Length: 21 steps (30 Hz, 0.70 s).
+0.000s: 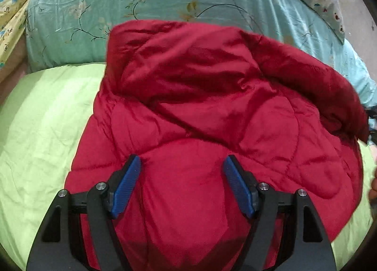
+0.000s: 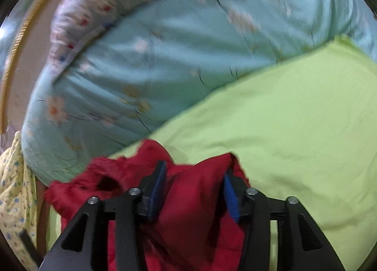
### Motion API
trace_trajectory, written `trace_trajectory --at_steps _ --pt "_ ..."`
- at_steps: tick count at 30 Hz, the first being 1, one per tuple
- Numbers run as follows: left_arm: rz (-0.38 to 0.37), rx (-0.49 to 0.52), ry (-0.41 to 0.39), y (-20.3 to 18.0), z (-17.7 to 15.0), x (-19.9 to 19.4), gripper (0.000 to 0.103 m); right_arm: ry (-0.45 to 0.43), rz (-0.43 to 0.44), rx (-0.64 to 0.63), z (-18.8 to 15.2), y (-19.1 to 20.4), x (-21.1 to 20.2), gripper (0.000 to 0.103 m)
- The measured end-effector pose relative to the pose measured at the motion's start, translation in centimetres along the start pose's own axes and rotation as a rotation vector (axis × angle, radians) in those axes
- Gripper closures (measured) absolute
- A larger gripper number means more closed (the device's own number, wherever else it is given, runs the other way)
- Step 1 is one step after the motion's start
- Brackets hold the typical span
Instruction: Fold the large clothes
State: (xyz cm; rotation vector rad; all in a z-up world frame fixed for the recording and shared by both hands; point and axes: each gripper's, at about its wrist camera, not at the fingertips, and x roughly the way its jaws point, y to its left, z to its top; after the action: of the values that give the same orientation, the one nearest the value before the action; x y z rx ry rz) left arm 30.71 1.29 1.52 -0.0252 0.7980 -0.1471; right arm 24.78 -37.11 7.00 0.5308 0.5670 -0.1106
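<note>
The quilted crimson padded jacket (image 1: pixel 202 115) lay on the lime-green bedsheet (image 1: pixel 40 129), its long axis running away from the left gripper (image 1: pixel 182 186) toward the teal floral duvet (image 1: pixel 146 0). Both grippers' jaws stood apart; red cloth bulged between the right gripper (image 2: pixel 193 190). Releasing cleanly, then flattening the fold, seemed best.
</note>
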Motion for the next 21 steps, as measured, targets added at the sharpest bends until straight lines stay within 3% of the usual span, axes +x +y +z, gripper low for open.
trace_trajectory --at_steps 2,4,8,10,15,19,21 --pt "0.018 0.007 -0.001 -0.4 0.1 0.5 0.028 -0.051 0.026 -0.067 -0.2 1.4 -2.8 0.038" --pt "0.034 0.013 0.001 -0.8 0.0 1.0 0.028 -0.033 0.045 -0.137 -0.9 2.8 -3.6 0.031" --pt "0.053 0.016 0.014 -1.1 -0.2 1.7 0.028 0.171 0.098 -0.321 -4.2 5.8 -0.4 0.029" --pt "0.056 0.021 0.025 -1.2 0.1 1.9 0.028 0.260 0.057 -0.379 -5.7 6.3 2.1 0.031" --pt "0.075 -0.008 0.037 0.8 1.0 2.3 0.027 0.307 -0.002 -0.342 -5.9 4.8 5.6 0.032" --pt "0.072 -0.059 0.065 2.6 2.0 3.7 0.020 0.305 -0.052 -0.318 -4.7 4.4 7.4 0.032" --pt "0.094 -0.063 0.072 2.8 2.5 4.4 0.020 0.323 -0.043 -0.267 -4.3 3.5 8.2 0.032"
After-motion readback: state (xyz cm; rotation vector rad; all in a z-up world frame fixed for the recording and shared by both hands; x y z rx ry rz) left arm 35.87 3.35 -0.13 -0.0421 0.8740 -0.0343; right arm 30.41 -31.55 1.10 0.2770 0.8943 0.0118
